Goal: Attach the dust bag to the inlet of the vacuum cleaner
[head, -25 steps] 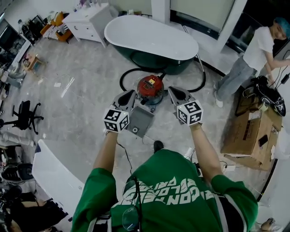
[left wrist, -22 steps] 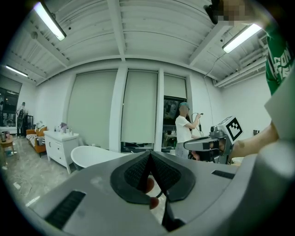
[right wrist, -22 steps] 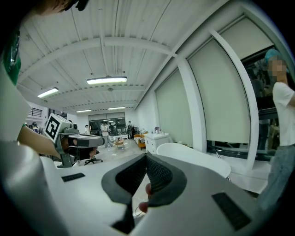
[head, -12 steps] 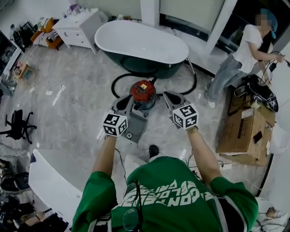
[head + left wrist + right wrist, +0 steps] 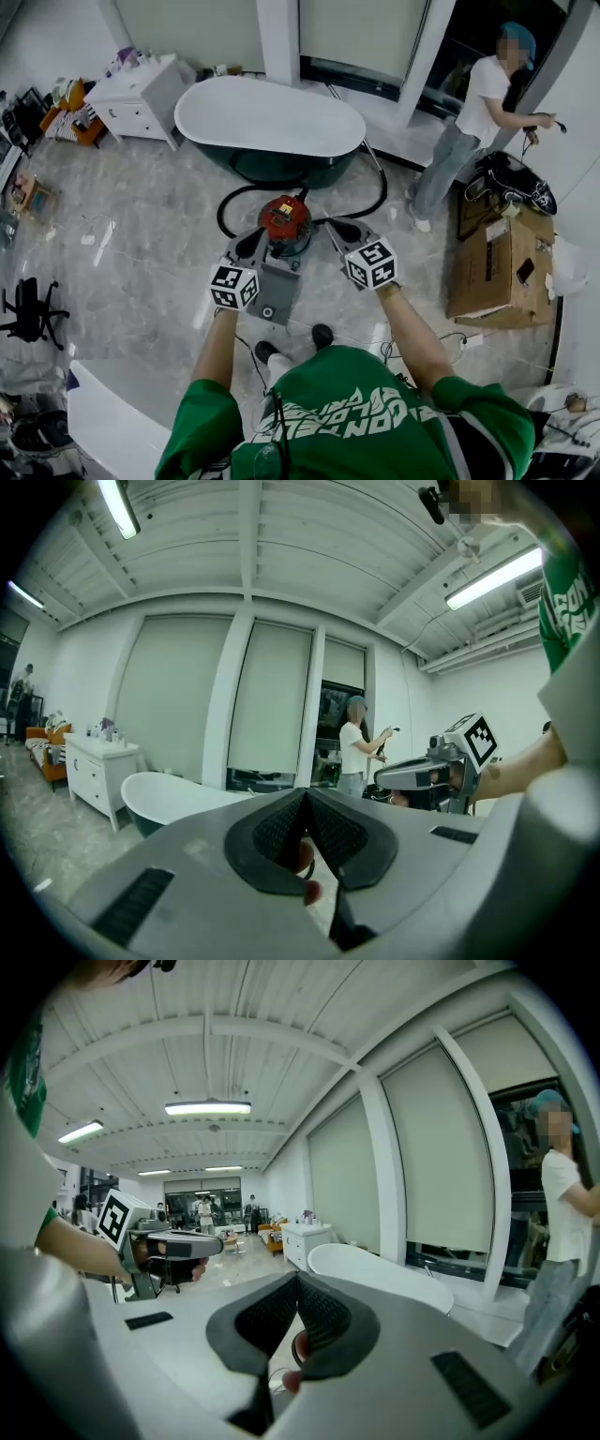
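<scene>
Item 1. Left claw (image 5: pixel 255 242), hand-held, with a square-marker cube at its rear. Jaws closed tip to tip, with nothing between the pads.

Item 2. Right claw (image 5: pixel 337 231), hand-held, same build. Jaws likewise closed on nothing. It is held level with the left claw, the two near each other and not touching.

Item 3. Round red-topped vacuum cleaner (image 5: pixel 286 220), standing on the floor ahead of both claws, between their tips. Its red shows through the gap under each claw's pads.

Item 4. Flat grey rectangular dust bag with a round hole (image 5: pixel 275 289), lying on the floor below the left claw, on its inner side, nearer than the vacuum cleaner. Held by neither claw. Whether it touches the vacuum cleaner cannot be told.

Item 5. Black hose (image 5: pixel 232 195), looping on the floor beyond the claws.

Item 6. White oval bathtub with a dark green shell (image 5: pixel 272 117), well beyond the vacuum cleaner.

Item 7. Brown cardboard box (image 5: pixel 492 267), far to the right of the right claw.

Item 8. Person in a white shirt (image 5: pixel 478 108), standing beyond the box.
</scene>
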`<state>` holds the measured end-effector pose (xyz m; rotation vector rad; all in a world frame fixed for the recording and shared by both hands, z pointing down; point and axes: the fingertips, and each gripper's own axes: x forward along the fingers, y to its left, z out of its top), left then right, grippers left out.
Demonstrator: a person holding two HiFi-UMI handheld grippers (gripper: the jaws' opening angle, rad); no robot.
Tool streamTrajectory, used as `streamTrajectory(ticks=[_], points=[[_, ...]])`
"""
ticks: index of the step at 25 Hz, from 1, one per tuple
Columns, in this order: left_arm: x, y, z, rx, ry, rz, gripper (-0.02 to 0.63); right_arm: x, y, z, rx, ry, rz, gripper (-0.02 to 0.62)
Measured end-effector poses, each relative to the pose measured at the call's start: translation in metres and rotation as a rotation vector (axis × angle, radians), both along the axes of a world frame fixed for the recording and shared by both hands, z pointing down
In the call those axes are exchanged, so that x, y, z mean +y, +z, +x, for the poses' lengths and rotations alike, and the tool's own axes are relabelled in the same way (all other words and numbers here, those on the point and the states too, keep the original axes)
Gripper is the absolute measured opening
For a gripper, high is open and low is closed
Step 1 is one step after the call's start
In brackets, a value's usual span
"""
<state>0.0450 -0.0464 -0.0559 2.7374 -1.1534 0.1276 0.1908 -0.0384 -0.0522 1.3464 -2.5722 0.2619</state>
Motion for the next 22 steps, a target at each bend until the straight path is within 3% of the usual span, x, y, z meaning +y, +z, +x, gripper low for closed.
streamTrajectory(ticks=[11, 22], points=[[0.002, 0.003, -0.056, 0.021, 0.096, 0.005, -0.003, 0.014, -0.002, -0.054, 0.009, 0.095, -0.002, 0.008], [0.009, 0.026, -0.133, 0.021, 0.106, -0.028, -0.003, 0.025, 0.014, -0.118, 0.027, 0.116, -0.027, 0.008]])
